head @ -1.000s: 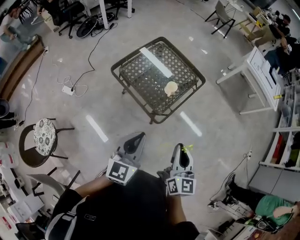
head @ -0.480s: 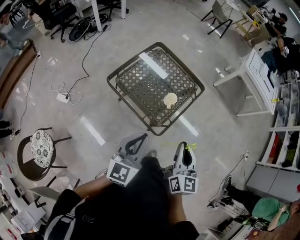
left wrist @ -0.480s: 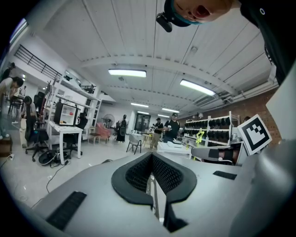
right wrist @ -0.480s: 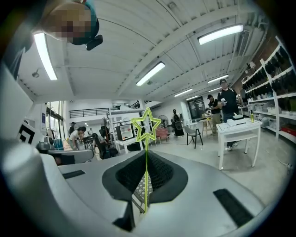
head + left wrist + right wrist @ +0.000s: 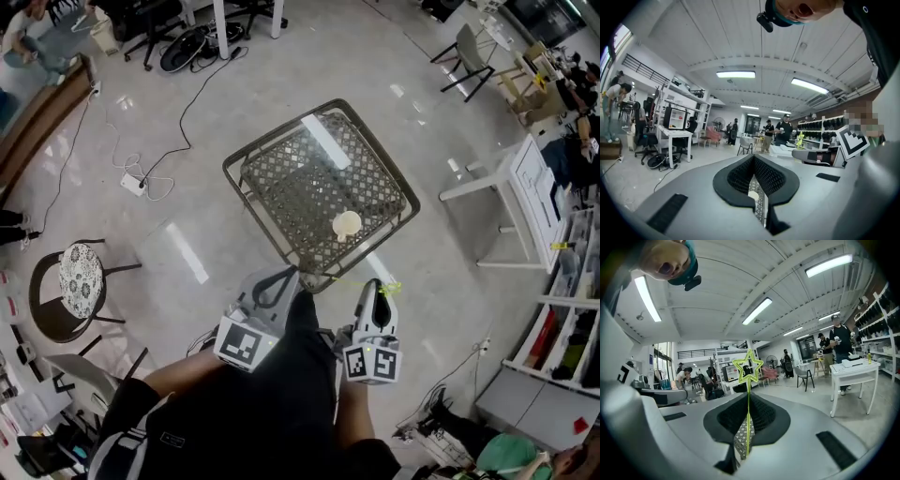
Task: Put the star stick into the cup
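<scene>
A round cream cup point(image 5: 347, 223) stands on a low table with a dark lattice top point(image 5: 281, 133), near its close right corner. My right gripper point(image 5: 375, 284) is shut on the thin yellow-green star stick point(image 5: 389, 289), just short of the table's near corner. In the right gripper view the stick rises from between the jaws and the star point(image 5: 748, 367) stands upright above the right gripper point(image 5: 749, 397). My left gripper point(image 5: 281, 272) is shut and holds nothing. Through the slit under the left gripper point(image 5: 753, 157), a bit of the cup point(image 5: 752, 196) and lattice shows.
A white desk point(image 5: 520, 183) stands right of the table. A round chair with a patterned seat point(image 5: 80, 277) is at the left. A power strip and cables point(image 5: 136, 180) lie on the floor to the far left. People and office chairs stand farther off.
The table and cup have come closer to both grippers, now just beyond their tips. The grippers keep their pose; the right one still holds the star stick.
</scene>
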Demonstrator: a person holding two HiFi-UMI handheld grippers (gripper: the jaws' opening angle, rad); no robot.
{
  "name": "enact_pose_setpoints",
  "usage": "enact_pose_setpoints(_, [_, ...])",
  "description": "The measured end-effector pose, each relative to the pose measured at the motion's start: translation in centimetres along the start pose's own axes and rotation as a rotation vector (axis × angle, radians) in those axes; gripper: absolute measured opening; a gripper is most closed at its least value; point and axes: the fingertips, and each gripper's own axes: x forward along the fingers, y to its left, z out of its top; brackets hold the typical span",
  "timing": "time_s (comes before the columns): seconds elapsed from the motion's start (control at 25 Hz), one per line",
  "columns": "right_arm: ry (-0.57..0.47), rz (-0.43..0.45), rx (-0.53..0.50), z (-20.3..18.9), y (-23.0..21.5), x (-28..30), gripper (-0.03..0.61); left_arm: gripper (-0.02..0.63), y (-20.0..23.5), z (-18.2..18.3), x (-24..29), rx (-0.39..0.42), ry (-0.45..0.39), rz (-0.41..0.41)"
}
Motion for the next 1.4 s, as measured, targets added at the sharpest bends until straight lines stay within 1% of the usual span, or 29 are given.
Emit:
enact_pose_setpoints(0.16, [0.009, 0.045, -0.014, 0.6, -2.0, 3.6, 0.015, 0.015, 0.8, 0.5, 3.1, -0.021, -0.009, 0.054])
enact_pose_setpoints(0.32, [0.025, 0.066, -0.016, 0.5, -4.5, 6.8, 0.015, 0.015, 1.2, 0.3, 6.7, -0.02, 0.005, 0.083])
enact_pose_setpoints(0.52, [0.061, 0.077, -0.023, -0.8, -7.6, 10.5, 0.015, 0.015, 1.4, -0.1, 10.2, -0.04, 0.02, 0.108])
enact_pose_setpoints(0.68, [0.096, 0.09, -0.024, -2.1, -9.3, 13.3, 0.015, 0.015, 1.6, -0.5, 12.7, -0.039, 0.036, 0.123])
enact_pose_setpoints(0.8, [0.121, 0.099, -0.028, -3.7, -10.5, 15.4, 0.015, 0.015, 1.7, -0.9, 14.4, -0.064, 0.042, 0.14])
enact_pose_setpoints(1.0, [0.186, 0.116, -0.029, -7.4, -12.1, 18.6, 0.015, 0.015, 1.8, -1.8, 16.4, -0.067, 0.063, 0.157])
enact_pose_setpoints(1.4, [0.292, 0.153, -0.05, -14.2, -13.5, 23.6, 0.015, 0.015, 2.9, -3.1, 18.3, -0.085, 0.089, 0.213])
